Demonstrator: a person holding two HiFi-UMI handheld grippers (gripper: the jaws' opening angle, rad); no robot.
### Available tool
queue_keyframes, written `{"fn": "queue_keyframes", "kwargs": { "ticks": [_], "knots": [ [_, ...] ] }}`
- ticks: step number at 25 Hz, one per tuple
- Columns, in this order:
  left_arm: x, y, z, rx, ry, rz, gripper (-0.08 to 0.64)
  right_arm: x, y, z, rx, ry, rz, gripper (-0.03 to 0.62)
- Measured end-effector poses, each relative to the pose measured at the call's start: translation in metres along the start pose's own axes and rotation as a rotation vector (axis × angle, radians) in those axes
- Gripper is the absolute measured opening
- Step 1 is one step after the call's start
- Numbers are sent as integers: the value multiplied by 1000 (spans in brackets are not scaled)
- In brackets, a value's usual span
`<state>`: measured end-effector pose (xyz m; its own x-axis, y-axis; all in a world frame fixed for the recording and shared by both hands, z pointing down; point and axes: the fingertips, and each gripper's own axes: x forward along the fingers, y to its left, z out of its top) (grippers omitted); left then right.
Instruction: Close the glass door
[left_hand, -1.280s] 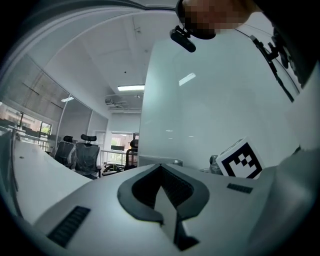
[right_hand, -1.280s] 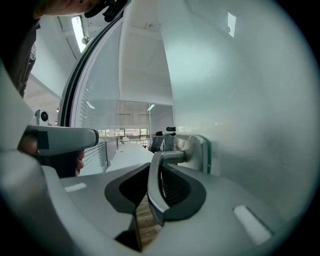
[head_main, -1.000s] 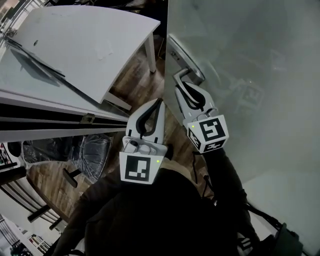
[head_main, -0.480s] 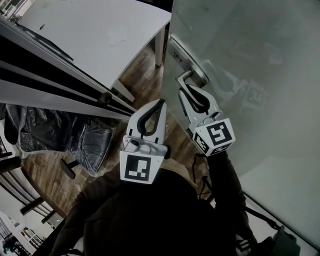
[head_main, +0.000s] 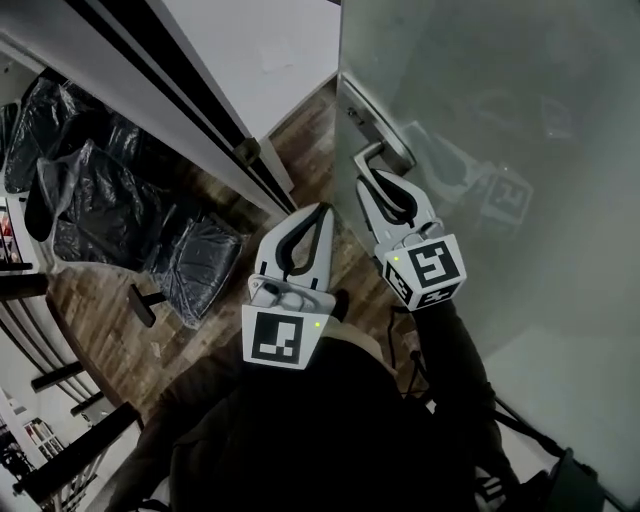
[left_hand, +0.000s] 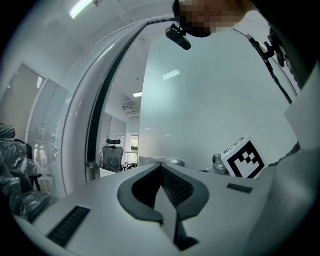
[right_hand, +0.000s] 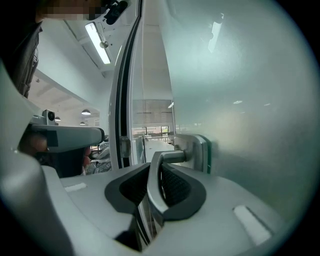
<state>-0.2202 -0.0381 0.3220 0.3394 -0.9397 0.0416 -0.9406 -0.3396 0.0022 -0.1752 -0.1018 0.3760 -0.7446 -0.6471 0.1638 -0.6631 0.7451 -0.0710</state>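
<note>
Frosted door nearer frame, R hand-held gripper clamps metal lever

Wood-plank floor runs beneath office chairs wrapped in black plastic, beside a white partition frame with dark stripes. A ceiling strip light glows overhead; another headrest chair stands beyond.
</note>
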Motion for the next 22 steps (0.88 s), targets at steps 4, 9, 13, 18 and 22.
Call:
{"fn": "queue_keyframes", "kwargs": {
  "ticks": [4, 9, 13, 18, 22],
  "knots": [
    [-22, 10, 4, 0, -7, 7, -3, -2, 26, 1, -4, 4, 19, 63],
    [-53, 27, 10, -3, -25, -22, -3, -10, 58, 1, -4, 1, 24, 63],
    [-65, 43, 8, -21, -34, -38, -3, -7, 77, -7, 0, 11, 51, 63],
    [-72, 42, -3, -18, -23, -74, -3, -3, 98, -11, -5, 1, 75, 63],
    [-76, 37, 2, -16, -26, -52, -3, -2, 109, -9, 0, 10, 109, 63]
  ]
}}
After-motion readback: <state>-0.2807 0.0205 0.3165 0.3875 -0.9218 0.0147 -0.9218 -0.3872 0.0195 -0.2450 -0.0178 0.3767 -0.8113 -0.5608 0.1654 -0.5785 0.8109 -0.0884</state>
